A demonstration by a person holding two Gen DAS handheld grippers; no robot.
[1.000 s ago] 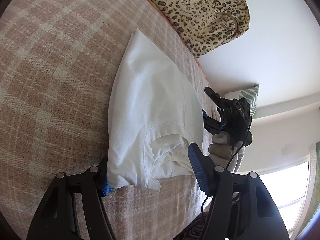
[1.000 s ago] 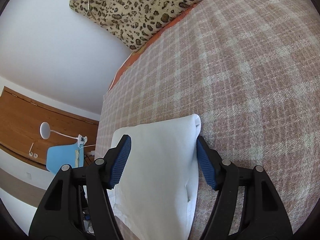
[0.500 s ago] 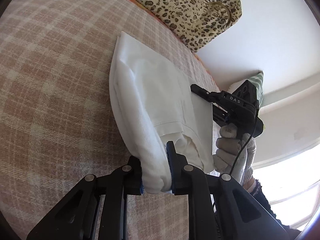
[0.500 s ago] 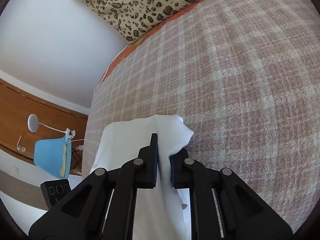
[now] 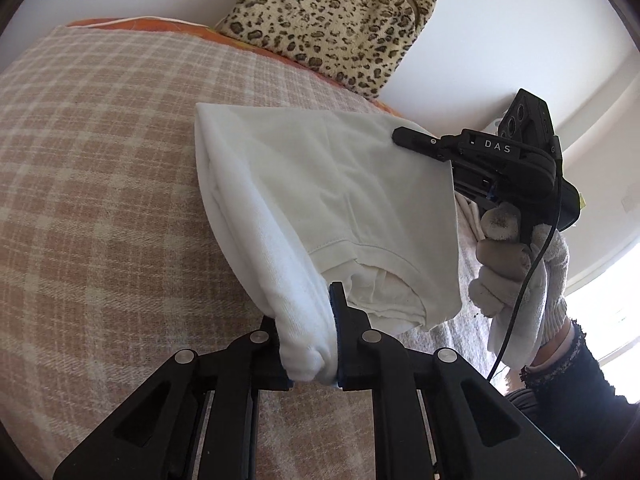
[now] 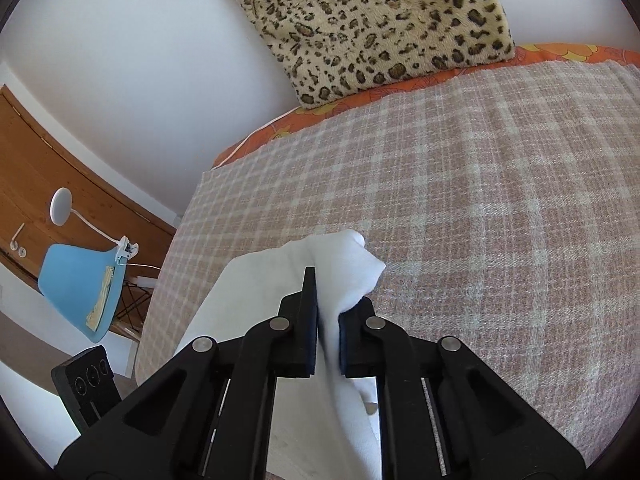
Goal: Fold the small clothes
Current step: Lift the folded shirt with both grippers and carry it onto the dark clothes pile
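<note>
And there it was, the white garment (image 5: 320, 184) up off the plaid bedspread (image 5: 100, 200), lifted at its near end while its far folded edge lay down on the plaid, on the side toward the leopard-print bag (image 5: 332, 20). The left tool (image 5: 308, 340) had its jaws closing, a thick bunched corner of the white cloth pressed between its black fingers (image 5: 346, 320), the wad bulging out below the pads. Over on the far side from that corner, the right tool (image 5: 404, 136) bit the opposite edge of the garment, a gloved hand (image 5: 516, 264) wrapped round its handle, dark sleeve (image 5: 568, 380) trailing back, a black cable hanging down past the glove.

From the right wrist view, the same story: the right tool (image 6: 328, 320) clamped tight on a fold of the garment (image 6: 344, 264), a soft peak of cloth poking up past the fingertips, the rest draping down beneath the jaws. Beyond the garment ran the bedspread (image 6: 460, 200), and at its far end the bag (image 6: 372, 24) stood against the white wall on an orange sheet edge (image 6: 400, 92). Off the garment's left side, past the bed edge, stood a light blue chair (image 6: 76, 284) with a white clip lamp (image 6: 64, 208), against wooden panelling (image 6: 48, 168)
</note>
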